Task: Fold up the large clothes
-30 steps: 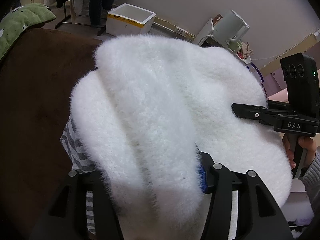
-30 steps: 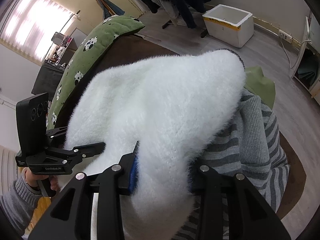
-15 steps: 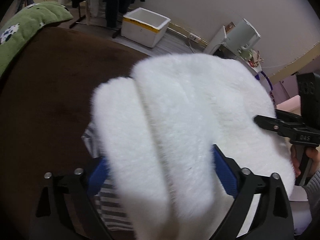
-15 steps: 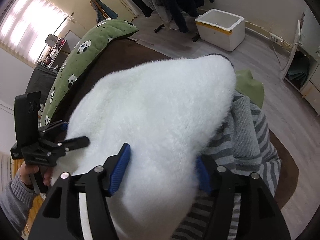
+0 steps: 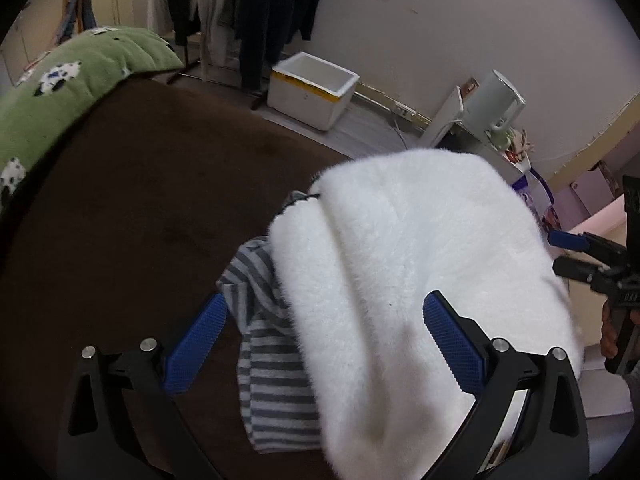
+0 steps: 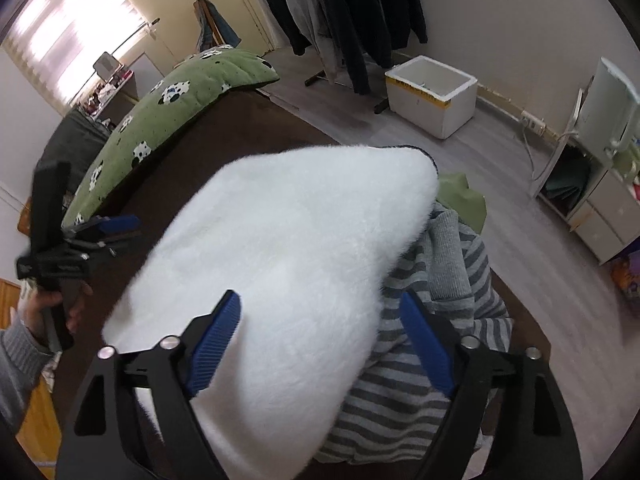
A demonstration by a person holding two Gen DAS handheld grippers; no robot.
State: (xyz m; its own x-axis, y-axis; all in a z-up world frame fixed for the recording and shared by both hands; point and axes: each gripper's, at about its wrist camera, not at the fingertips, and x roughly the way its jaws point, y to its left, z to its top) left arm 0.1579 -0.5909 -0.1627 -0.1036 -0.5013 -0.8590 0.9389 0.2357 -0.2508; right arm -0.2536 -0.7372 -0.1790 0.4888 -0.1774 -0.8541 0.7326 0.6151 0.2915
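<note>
Both claws, left (image 5: pixel 324 336) & right (image 6: pixel 320 336), were opening w/ nothing pinched over the white fleece (image 5: pixel 400 260), which looked soft, bulky, light, prob. best gripped at a folded edge.

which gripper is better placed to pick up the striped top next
Right, probably. The right gripper, jaws opening, has the striped top spread under its right finger. The left gripper sees only a strip beside the white fleece.

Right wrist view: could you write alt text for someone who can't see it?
A folded fluffy white garment lies on a grey striped garment on a brown surface, with the right tongs opening over it, blue pads clear of the fabric. The left tongs sit at the left edge.
</note>
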